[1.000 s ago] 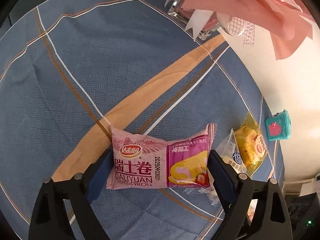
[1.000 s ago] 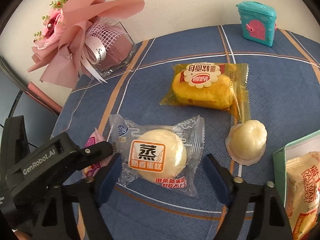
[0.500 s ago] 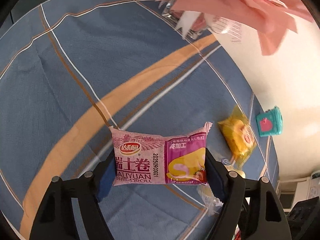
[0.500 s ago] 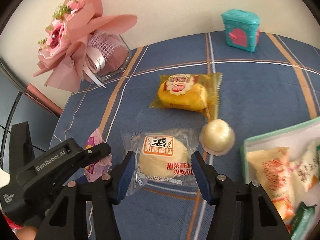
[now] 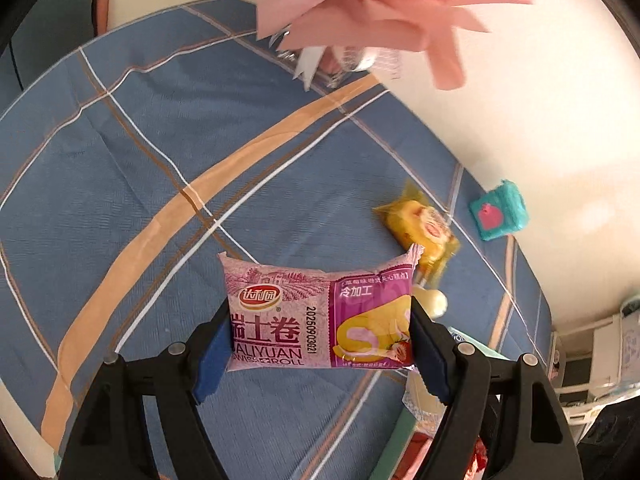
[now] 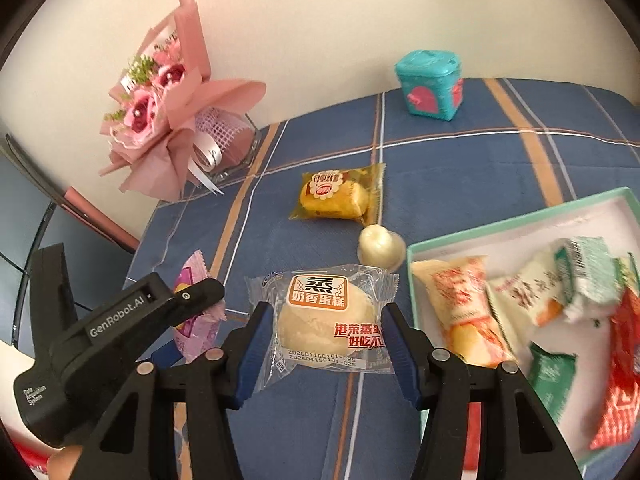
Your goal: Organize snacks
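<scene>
Spread beneath both tongs, a blue tablecloth crossed by tan and white stripes; to the right of the right gripper, and just beside it, a shallow mint-rimmed tray already loaded with several wrapped snacks, among them an orange-and-cream packet nearest the right-hand blue pad; far ahead and to the left of that gripper, by the wall, a pink paper bouquet in a glass holder; far ahead and slightly right, a teal toy box near the table's back edge; clamped by its two short ends between the blue pads of the left gripper, a pink-and-purple Swiss roll packet, hanging clear above the cloth, label facing the camera; seen from the right wrist, that same gripper just to the left, purple wrapper poking out from under its black body; clenched between the pads of the right gripper, a clear-wrapped steamed cake with an orange label, pressed at both sides and lifted off the cloth; ahead of the right gripper, lying flat on the cloth, a yellow cake packet; between that packet and the held cake, just ahead and slightly right of the fingertips, a small pale round sweet beside the tray's near corner.
</scene>
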Motion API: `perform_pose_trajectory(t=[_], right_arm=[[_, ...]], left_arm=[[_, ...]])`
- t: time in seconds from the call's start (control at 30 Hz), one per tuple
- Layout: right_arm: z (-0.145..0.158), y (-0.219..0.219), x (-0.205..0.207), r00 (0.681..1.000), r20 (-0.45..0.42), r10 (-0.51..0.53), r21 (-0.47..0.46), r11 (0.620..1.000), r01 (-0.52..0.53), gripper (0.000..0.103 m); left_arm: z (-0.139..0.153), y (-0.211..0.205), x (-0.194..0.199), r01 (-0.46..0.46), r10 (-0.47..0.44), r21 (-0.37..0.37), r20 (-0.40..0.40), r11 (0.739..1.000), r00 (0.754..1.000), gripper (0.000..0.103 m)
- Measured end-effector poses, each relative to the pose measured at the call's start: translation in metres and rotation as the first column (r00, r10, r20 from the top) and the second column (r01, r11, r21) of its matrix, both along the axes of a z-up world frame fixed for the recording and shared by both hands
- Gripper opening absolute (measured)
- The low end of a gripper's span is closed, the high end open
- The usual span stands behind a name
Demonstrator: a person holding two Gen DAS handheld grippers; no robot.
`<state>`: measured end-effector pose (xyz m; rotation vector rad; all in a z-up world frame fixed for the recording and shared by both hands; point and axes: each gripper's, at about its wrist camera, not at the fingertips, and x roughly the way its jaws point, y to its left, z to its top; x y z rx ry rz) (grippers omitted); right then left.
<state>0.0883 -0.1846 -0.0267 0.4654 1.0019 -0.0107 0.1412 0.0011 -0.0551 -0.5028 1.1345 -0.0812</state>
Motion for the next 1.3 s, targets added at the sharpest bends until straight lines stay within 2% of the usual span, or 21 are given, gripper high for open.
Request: perform_pose_trajectory(t=[0.3,0.53,0.8,1.0,1.17,1.3], right_arm=[[0.025,-0.023,-0.045,0.997,0.031,-0.077,0.023,0.997,0.077,0.059],[0.035,-0.053,-0.065,0.987,0.052,-0.15,0.043,0.988,0.148,0.059],[0.036,-0.085,-0.071,0.979,0.047,-0.201,0.014,0.98,0.2,0.059],[0.04,-0.123,-0.082,0.955,0.05,-0.291,-0.022,0.956,0.292,0.059],[0.041,-0.16,-0.097,0.919,0.053,-0.39,-0.009,0.92,0.391,0.059],[0.039,-0.183,-0.105,0.891,0.052,-0.451,-0.014,0.892,0.453,0.059]], left_arm=[[0.018,-0.028,-0.028,0.074,-0.075,0.026,0.049,0.997,0.996,0.08],[0.026,-0.058,-0.043,0.146,-0.153,0.087,0.084,0.985,0.985,0.08],[0.018,-0.096,-0.051,0.222,-0.23,0.11,0.064,0.969,0.971,0.08],[0.015,-0.132,-0.06,0.302,-0.313,0.14,0.062,0.943,0.948,0.08],[0.012,-0.158,-0.069,0.376,-0.391,0.17,0.064,0.911,0.918,0.08],[0.012,-0.181,-0.077,0.442,-0.463,0.194,0.078,0.875,0.883,0.08]])
